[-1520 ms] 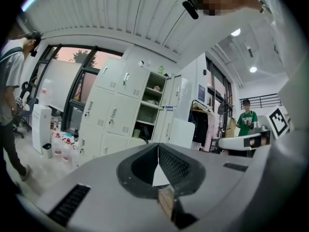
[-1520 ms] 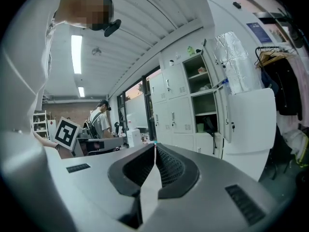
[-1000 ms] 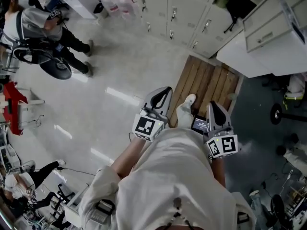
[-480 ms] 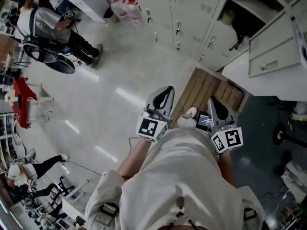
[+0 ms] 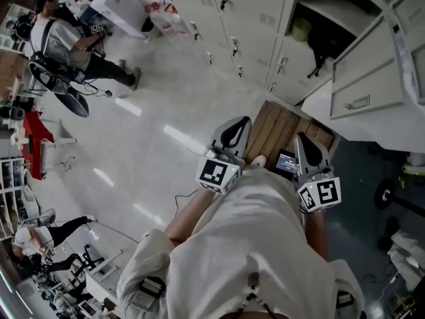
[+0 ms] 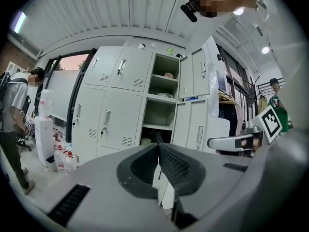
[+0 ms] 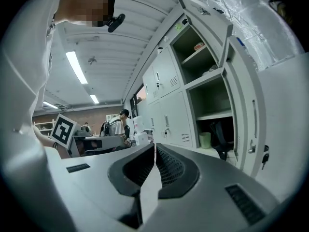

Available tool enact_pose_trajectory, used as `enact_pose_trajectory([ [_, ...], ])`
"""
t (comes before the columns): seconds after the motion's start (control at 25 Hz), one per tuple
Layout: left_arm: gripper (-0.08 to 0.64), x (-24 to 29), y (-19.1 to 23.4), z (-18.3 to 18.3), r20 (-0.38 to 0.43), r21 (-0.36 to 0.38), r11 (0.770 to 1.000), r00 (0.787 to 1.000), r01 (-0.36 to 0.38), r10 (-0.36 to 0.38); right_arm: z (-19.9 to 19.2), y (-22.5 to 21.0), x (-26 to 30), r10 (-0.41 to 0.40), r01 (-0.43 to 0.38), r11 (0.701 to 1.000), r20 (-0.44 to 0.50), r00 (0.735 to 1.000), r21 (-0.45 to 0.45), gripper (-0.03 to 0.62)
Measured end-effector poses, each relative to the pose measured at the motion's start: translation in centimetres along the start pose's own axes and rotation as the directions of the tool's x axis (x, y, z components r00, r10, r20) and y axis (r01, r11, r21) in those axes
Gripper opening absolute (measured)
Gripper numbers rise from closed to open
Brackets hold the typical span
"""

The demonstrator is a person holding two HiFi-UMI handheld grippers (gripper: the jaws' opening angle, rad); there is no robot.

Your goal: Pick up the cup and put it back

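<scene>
A pale green cup (image 7: 205, 140) stands on the bottom shelf of an open grey locker (image 7: 212, 93); from the head view the cup (image 5: 302, 28) shows inside the dark locker opening. In the left gripper view a small pale cup (image 6: 146, 141) sits low in the open locker straight ahead. My left gripper (image 5: 236, 127) and right gripper (image 5: 304, 141) are held side by side at waist height, well short of the locker. Both point toward it. The left gripper (image 6: 158, 147) has its jaws pressed together with nothing between them. So does the right gripper (image 7: 155, 147).
A wooden pallet (image 5: 282, 126) lies on the floor before the lockers. A white cabinet (image 5: 372, 92) stands at the right. A small lit screen (image 5: 287, 163) lies by my foot. Another person (image 5: 63, 38) works at the far left beside water bottles (image 5: 166, 18).
Both grippers and the view have shifted toward the lockers; the open locker with the cup now shows larger and nearer. Both pairs of jaws stayed shut.
</scene>
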State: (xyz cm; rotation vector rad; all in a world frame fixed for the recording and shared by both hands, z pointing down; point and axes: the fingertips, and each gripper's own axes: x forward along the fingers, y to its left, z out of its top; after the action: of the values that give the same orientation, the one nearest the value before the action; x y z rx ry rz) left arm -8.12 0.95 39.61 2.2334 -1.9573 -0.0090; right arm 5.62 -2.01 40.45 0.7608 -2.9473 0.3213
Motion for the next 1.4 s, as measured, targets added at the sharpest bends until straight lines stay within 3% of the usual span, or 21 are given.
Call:
enact_pose_trajectory([
  [0.28,0.009,4.9,-2.3,0.0,-0.023,0.022,0.996,0.996,0.092,-0.091,-0.4,-4.2,-2.2,-0.123,0.123,0.991,0.011,0.992,0.049,0.028],
  [0.52,0.009,10.6,-2.7,-1.9,-0.081,0.011,0.983,0.98,0.181,-0.18,0.0,-6.5,-3.5,-0.262,0.262,0.965,-0.006,0.965,-0.008,0.028],
  [0.76,0.009,20.2,-2.8,-0.3,-0.045,0.027,0.966,0.966,0.257,-0.256,1.0,-10.7,-1.8,-0.345,0.344,0.938,-0.048,0.937,-0.037,0.028],
  [0.92,0.009,25.5,-1.7,-0.1,-0.035,0.027,0.97,0.97,0.24,-0.239,2.6,-12.8,1.1,-0.353,0.349,0.935,-0.062,0.934,-0.06,0.028],
  [1.16,0.016,30.8,2.1,-3.0,-0.103,0.043,0.974,0.971,0.222,-0.217,3.8,-14.7,5.8,-0.384,0.381,0.923,-0.07,0.921,-0.055,0.028],
  [1.24,0.131,32.8,3.1,-3.8,-0.127,0.033,0.973,0.966,0.231,-0.225,3.9,-15.5,7.3,-0.394,0.39,0.919,-0.084,0.915,-0.059,0.028],
  [1.4,0.229,36.3,4.6,-6.3,-0.19,0.034,0.971,0.955,0.236,-0.226,4.1,-16.7,9.2,-0.432,0.429,0.902,-0.085,0.898,-0.047,0.028],
])
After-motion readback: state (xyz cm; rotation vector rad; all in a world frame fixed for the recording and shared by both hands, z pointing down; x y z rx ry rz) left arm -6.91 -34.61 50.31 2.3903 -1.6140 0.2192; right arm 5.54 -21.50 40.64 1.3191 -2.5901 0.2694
